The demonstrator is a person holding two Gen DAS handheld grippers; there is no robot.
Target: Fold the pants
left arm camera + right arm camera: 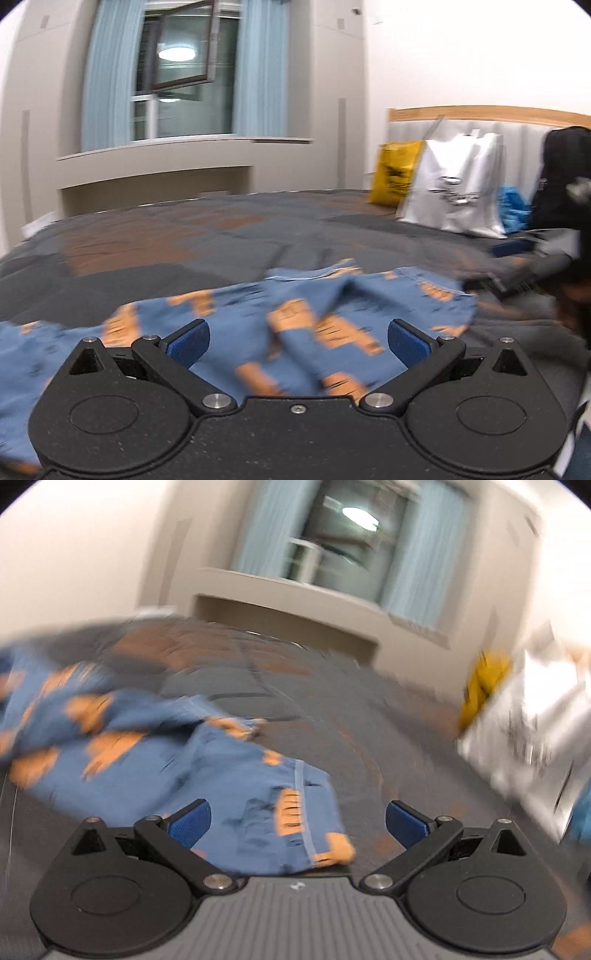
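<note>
Blue pants [295,325] with an orange print lie rumpled on a grey and orange bedspread [221,236]. My left gripper [298,341] is open just above the middle of the cloth and holds nothing. In the right wrist view the pants [207,775] spread to the left, with a hemmed end under my right gripper [298,821], which is open and empty. The right gripper also shows in the left wrist view [517,277] at the pants' right edge. Both views are blurred.
A yellow bag [397,173] and a white bag [454,184] stand at the bed's far right against a padded headboard [480,122]. A dark object [565,177] sits at the right edge. A window with blue curtains [184,70] is behind.
</note>
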